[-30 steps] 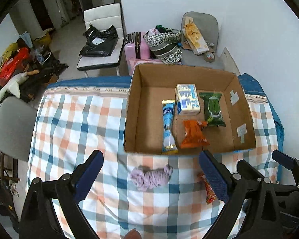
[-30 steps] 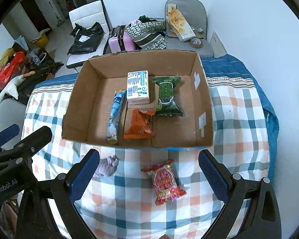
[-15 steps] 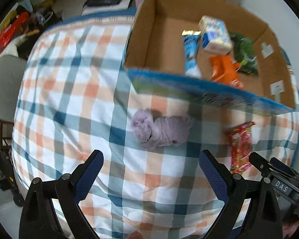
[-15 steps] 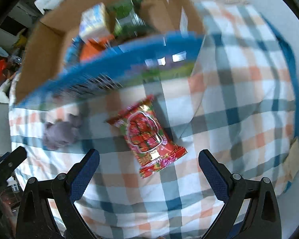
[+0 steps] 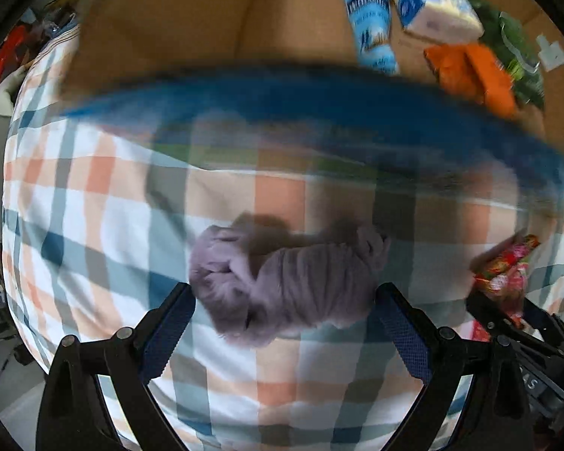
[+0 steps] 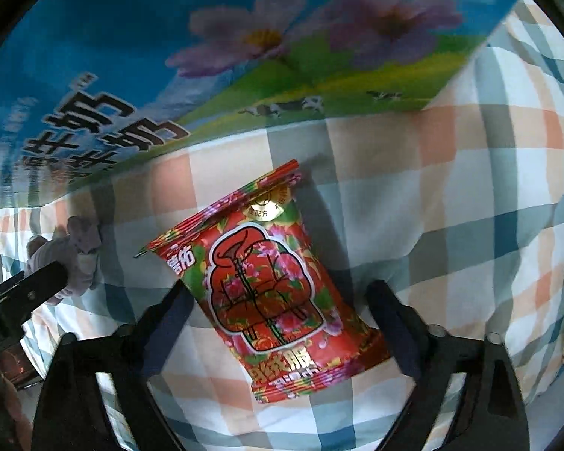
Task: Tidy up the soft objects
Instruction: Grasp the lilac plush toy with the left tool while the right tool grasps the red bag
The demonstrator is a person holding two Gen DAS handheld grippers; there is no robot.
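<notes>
A crumpled lilac cloth (image 5: 282,282) lies on the checked tablecloth in front of the cardboard box (image 5: 161,18). My left gripper (image 5: 284,329) is open, its jaws on either side of the cloth's near edge. A red flowered snack packet (image 6: 270,289) lies on the cloth to the right; it also shows in the left wrist view (image 5: 507,274). My right gripper (image 6: 282,323) is open, its jaws astride the packet. The lilac cloth shows at the left of the right wrist view (image 6: 67,259).
The box holds a blue tube packet (image 5: 372,26), a white and blue pack (image 5: 428,3), an orange packet (image 5: 473,71) and a green packet (image 5: 519,49). Its printed blue outer wall (image 6: 206,56) stands just behind both grippers. The checked tablecloth (image 6: 488,225) spreads right.
Both grippers have dropped low and moved forward. The left one now straddles the lilac cloth, the right one straddles the red packet. Both stay open.
</notes>
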